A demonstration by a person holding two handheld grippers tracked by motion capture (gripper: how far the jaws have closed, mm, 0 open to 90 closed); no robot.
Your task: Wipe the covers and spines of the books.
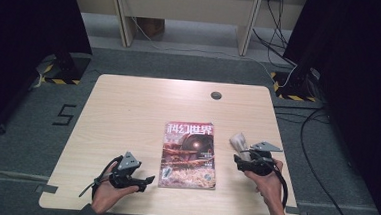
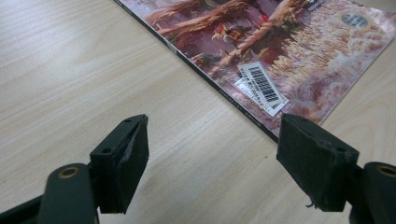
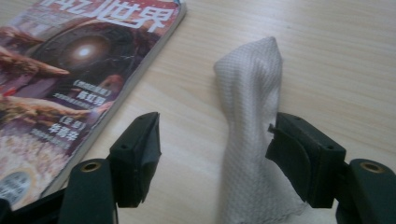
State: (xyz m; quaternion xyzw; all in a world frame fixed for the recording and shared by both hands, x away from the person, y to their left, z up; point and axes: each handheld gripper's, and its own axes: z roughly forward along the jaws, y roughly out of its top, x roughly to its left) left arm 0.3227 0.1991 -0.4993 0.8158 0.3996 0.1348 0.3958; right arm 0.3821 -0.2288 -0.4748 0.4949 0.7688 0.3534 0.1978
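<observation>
A magazine (image 1: 189, 155) with a reddish cover lies flat on the wooden table (image 1: 128, 108), near its front edge. In the left gripper view the magazine (image 2: 280, 46) shows a barcode sticker at its near corner. My left gripper (image 1: 146, 181) rests just left of the magazine, and its jaws (image 2: 215, 128) stand open over bare wood. A crumpled white cloth (image 1: 238, 140) lies right of the magazine. My right gripper (image 1: 238, 160) is at the cloth's near end. Its jaws (image 3: 215, 122) stand open with the cloth (image 3: 250, 116) between them, close against the right-hand jaw. The magazine (image 3: 70, 70) lies to the left.
A small grey round cap (image 1: 216, 95) is set into the table near its far edge. Beyond the table are wooden desk legs, dark curtains on both sides, and cables (image 1: 315, 160) running over the grey floor at the right.
</observation>
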